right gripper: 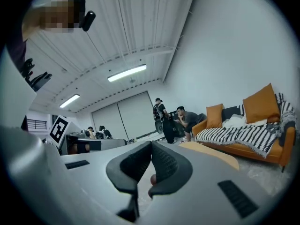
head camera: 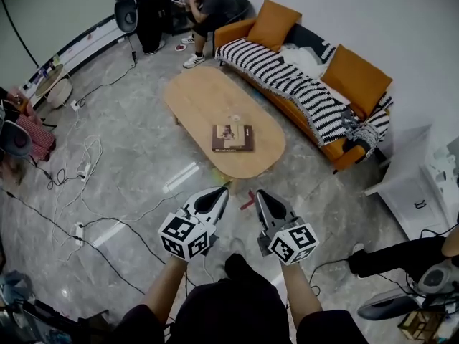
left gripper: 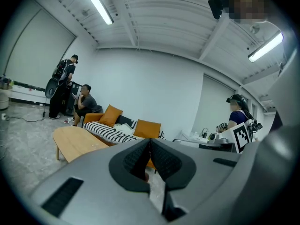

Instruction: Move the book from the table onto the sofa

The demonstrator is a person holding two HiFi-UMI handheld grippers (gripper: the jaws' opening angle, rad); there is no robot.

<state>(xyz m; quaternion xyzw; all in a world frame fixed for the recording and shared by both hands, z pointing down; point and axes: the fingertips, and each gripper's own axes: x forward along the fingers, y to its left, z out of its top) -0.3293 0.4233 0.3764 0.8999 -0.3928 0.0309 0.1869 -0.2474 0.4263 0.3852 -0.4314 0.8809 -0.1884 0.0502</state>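
A brown book [head camera: 233, 137] lies flat on the oval wooden table [head camera: 208, 99], near its front end. Behind the table stands the orange sofa [head camera: 337, 145] with a striped blanket and orange cushions. My left gripper [head camera: 222, 192] and right gripper [head camera: 259, 194] hover side by side over the floor, short of the table's near end, both pointing toward it. Both are shut with nothing between the jaws. In the left gripper view the table [left gripper: 75, 142] and sofa [left gripper: 117, 128] show beyond the closed tips [left gripper: 150, 141]. The right gripper view shows its closed tips [right gripper: 151, 144] with the sofa [right gripper: 253, 137] at right.
A person sits at the sofa's far end [head camera: 208, 9], another stands beside [head camera: 150, 6]. Cables and a power strip [head camera: 82, 170] trail over the floor at left. A white cabinet [head camera: 412, 185] stands at right. Another person's dark sleeve [head camera: 394, 253] reaches in at lower right.
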